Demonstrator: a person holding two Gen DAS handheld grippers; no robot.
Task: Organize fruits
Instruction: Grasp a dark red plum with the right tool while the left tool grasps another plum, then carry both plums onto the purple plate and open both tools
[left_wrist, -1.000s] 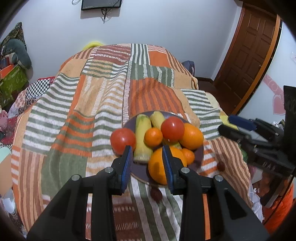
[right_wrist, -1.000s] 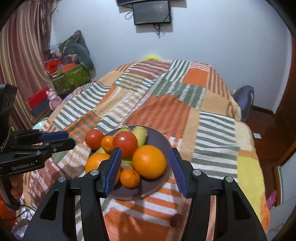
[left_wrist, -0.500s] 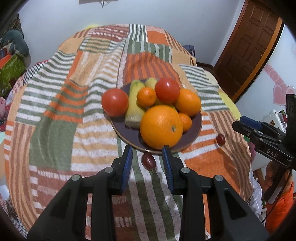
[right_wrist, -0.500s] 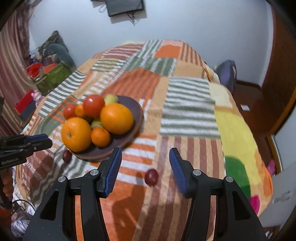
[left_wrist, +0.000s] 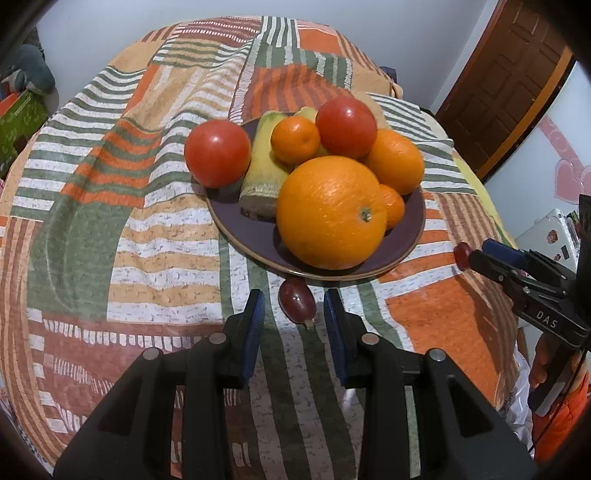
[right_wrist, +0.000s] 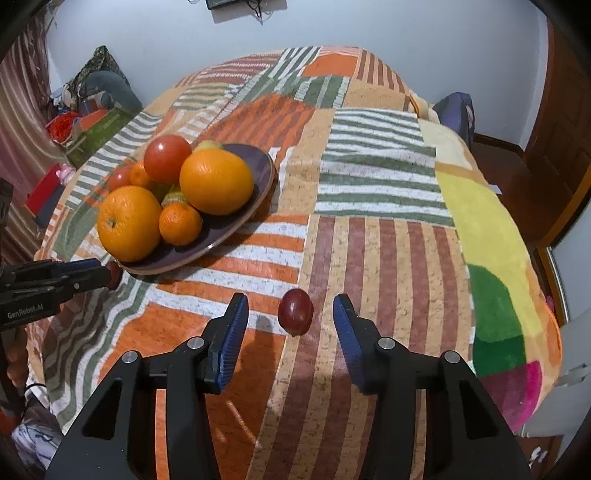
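Item 1, R gripper (right_wrist: 289, 318): jaws spread but closing; a dark-red grape (right_wrist: 295, 312) is bracketed between the blue ribbed pads, no pad touching it yet. The grape is found dead ahead of the tips, roughly centred, long axis running about along the fingers. It lies loose on the bedspread (right_wrist: 369, 236), well apart from the plate (right_wrist: 236, 229).

Item 2, L gripper (left_wrist: 293, 318): jaws set narrow, not pressed together; nothing pinched. A second grape (left_wrist: 296, 300) is seen just past the tips, centred in the gap, touching or nearly touching the plate rim (left_wrist: 406, 251). Stem stub is pointed toward the camera.

Each grape is nearer its own gripper; no crossing judged necessary.

Materials: grapes smooth, glossy, oval, small, judged prone to rolling or squashing. Plate glazed, dark purple, shallow. On it: large orange (left_wrist: 330, 212), pebbled skin; smaller oranges, two tomatoes, slick; yellow-green pieces, prob. banana, cut end rough. Bedspread woven, striped patchwork, soft, rumpled.
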